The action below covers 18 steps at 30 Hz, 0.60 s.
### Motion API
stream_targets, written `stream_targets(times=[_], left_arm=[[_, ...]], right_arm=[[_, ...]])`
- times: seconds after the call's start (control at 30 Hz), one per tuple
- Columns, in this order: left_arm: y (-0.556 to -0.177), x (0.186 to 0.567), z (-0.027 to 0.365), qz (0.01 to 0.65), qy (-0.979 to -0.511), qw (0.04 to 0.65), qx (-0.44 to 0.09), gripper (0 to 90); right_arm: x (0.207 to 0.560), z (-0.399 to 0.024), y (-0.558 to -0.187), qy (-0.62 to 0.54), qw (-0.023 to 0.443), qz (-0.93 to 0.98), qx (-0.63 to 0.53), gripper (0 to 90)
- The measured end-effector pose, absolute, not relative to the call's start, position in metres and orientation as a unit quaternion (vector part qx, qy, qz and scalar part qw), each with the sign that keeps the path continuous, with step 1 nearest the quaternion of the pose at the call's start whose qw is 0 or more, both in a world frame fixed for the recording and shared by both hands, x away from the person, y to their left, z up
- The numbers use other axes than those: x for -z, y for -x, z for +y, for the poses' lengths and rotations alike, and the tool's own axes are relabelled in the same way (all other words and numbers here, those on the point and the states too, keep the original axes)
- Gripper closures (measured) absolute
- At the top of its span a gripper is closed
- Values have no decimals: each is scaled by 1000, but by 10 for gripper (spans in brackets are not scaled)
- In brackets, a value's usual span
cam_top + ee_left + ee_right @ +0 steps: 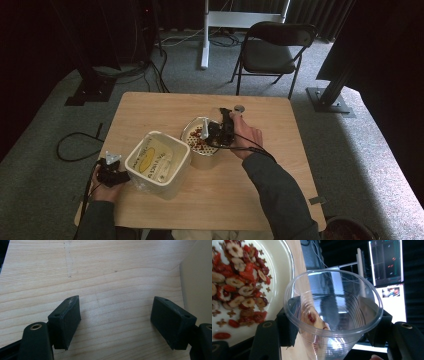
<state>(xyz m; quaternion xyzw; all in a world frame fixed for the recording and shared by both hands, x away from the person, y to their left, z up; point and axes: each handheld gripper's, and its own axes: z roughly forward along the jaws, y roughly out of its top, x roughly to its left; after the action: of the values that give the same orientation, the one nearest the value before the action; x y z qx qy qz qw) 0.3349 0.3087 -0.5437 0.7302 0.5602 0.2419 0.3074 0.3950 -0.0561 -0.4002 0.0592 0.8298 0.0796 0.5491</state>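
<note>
My right gripper (216,133) hangs over a white bowl (191,126) at the table's middle, shut on a clear plastic cup (200,129). In the right gripper view the cup (332,315) lies tipped between the jaws with a few fruit pieces at its bottom. Beside it the bowl (279,270) holds red dried fruit and pale slices (239,282). My left gripper (120,175) rests at the table's left, next to a white square container (157,162). Its jaws (115,305) stand open over bare wood, with the container's wall (197,277) at the right.
A small round grey object (239,108) sits on the table beyond the right hand. A folding chair (272,47) and a white stand (205,35) are behind the table. Cables (75,145) trail on the carpet at left.
</note>
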Motion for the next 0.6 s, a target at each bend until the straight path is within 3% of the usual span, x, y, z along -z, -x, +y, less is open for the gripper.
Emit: stream_targets(times=[0.6], left_arm=[[-335, 544, 309, 560, -731, 307, -241, 247]], right_arm=[[403, -44, -391, 5, 586, 810, -6, 378]])
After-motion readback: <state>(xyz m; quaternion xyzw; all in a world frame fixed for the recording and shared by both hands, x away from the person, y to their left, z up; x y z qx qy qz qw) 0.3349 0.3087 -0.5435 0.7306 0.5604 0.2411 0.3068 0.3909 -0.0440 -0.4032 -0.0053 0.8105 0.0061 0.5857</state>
